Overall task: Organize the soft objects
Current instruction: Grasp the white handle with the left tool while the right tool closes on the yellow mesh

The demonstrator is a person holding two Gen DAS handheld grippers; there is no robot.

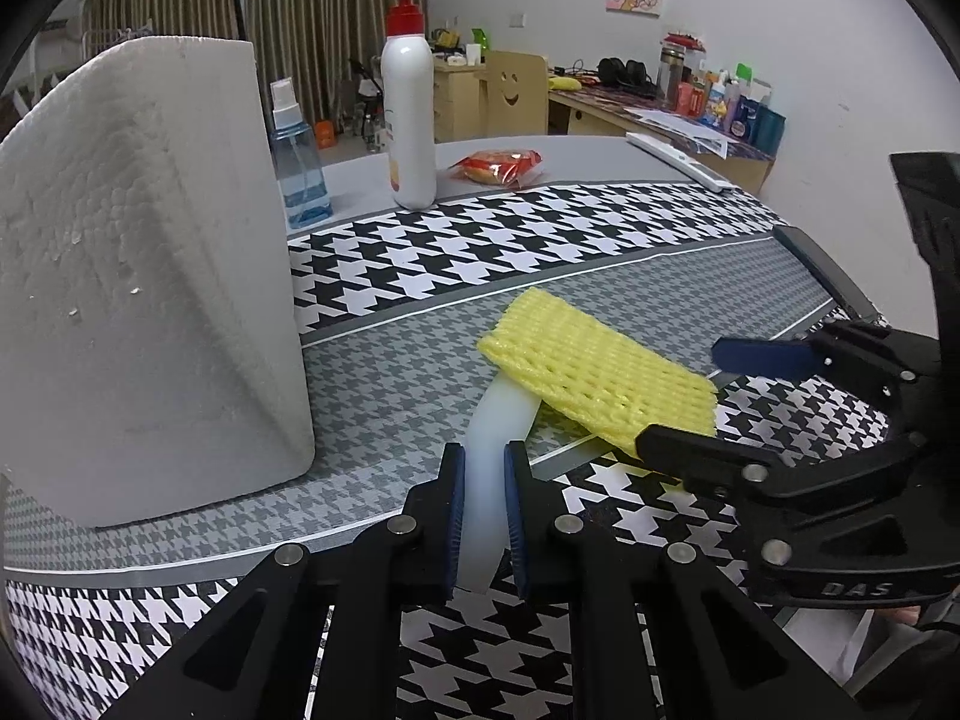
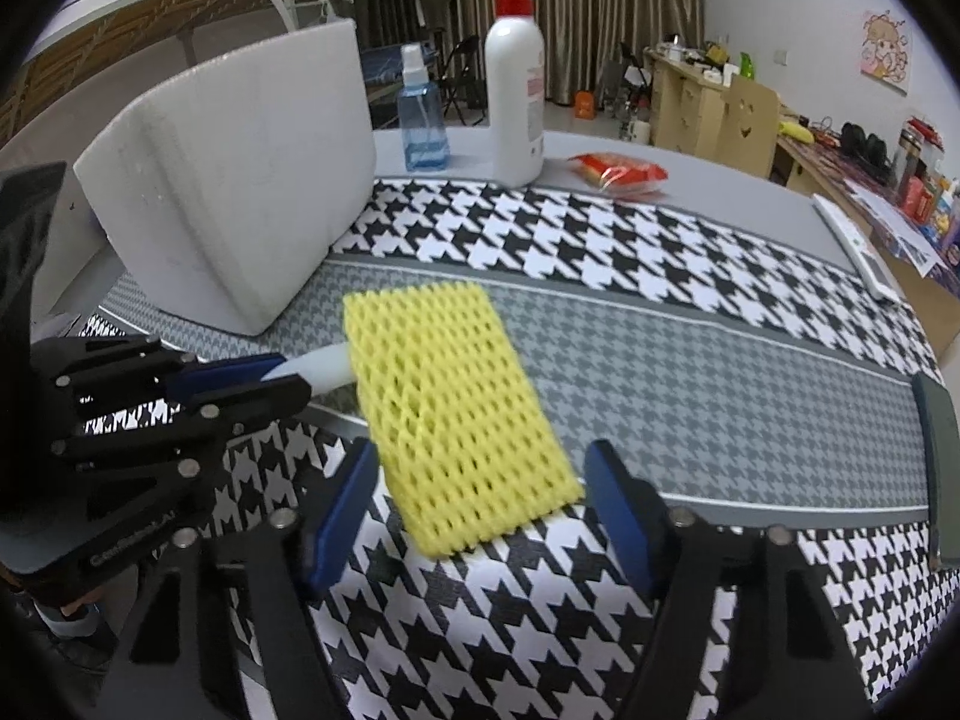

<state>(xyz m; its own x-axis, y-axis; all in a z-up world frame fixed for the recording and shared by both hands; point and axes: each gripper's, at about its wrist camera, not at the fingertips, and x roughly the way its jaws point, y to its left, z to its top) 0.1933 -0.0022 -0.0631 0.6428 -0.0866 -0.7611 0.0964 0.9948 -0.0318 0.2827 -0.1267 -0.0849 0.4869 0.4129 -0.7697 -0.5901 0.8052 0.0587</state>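
A yellow foam net sleeve (image 1: 600, 372) (image 2: 456, 414) lies flat on the houndstooth mat (image 2: 660, 252). A white soft strip (image 1: 492, 420) (image 2: 324, 369) runs out from under its edge; whether the strip goes inside the sleeve I cannot tell. My left gripper (image 1: 483, 456) (image 2: 288, 375) is shut on this strip. My right gripper (image 2: 480, 462) (image 1: 681, 396) straddles the near end of the net, a blue pad on each side. The pads stand close to its edges without squeezing it, so the gripper is open.
A big white polystyrene block (image 1: 150, 276) (image 2: 240, 192) stands to the left. Behind it are a blue spray bottle (image 1: 297, 168), a white pump bottle (image 1: 409, 108) and a red snack packet (image 1: 498, 165). A dark flat object (image 2: 939, 468) lies at the mat's right edge.
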